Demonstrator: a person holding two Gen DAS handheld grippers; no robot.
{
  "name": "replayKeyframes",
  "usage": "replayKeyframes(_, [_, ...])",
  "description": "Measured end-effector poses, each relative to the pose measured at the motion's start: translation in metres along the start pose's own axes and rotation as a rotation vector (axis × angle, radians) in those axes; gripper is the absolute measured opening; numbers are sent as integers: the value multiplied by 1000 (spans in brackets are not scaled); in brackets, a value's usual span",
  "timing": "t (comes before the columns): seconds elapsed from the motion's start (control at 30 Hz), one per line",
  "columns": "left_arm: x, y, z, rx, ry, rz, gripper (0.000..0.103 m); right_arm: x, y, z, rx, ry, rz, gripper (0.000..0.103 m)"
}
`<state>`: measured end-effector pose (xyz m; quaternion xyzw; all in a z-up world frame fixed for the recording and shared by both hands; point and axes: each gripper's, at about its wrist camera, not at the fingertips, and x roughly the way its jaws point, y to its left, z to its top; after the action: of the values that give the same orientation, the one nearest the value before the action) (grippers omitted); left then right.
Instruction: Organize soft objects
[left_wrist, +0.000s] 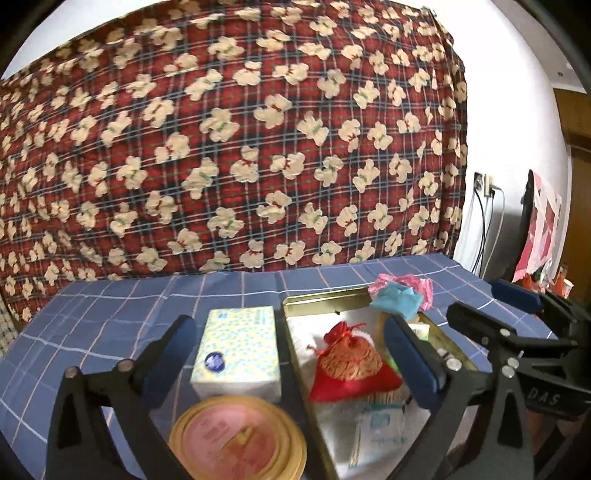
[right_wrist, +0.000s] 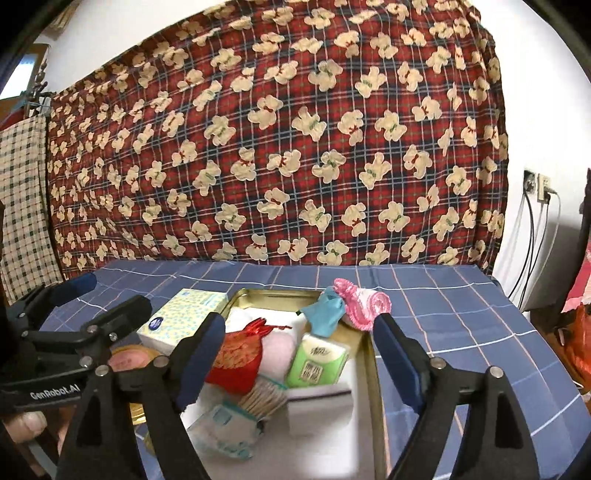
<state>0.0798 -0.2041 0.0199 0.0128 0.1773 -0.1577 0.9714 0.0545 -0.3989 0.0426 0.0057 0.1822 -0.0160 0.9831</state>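
Frame: my left gripper (left_wrist: 288, 354) and right gripper (right_wrist: 299, 354) are black plastic.
Pads: dark blue.
Pivots: silver screws.
Lettering: white "GenRobot.AI" on the side.

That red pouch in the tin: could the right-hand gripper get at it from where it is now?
Probably yes. The red pouch lies on top of the tin's contents, uncovered, and the right gripper is open and empty just before it.

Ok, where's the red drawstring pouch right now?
The red drawstring pouch lies inside the metal tin, left of the green tissue pack in the right wrist view, above the cotton swabs.
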Motion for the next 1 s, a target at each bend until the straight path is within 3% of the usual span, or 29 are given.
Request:
replayKeyframes(0.27, [-20,20,-19,-53,10,-4,102,-21,21,-16,-30,-40,-16,85])
replayKeyframes(1.0, [-30,28,-32,-56,30,-2,102,-43,35,-21,-31,-95,3,85])
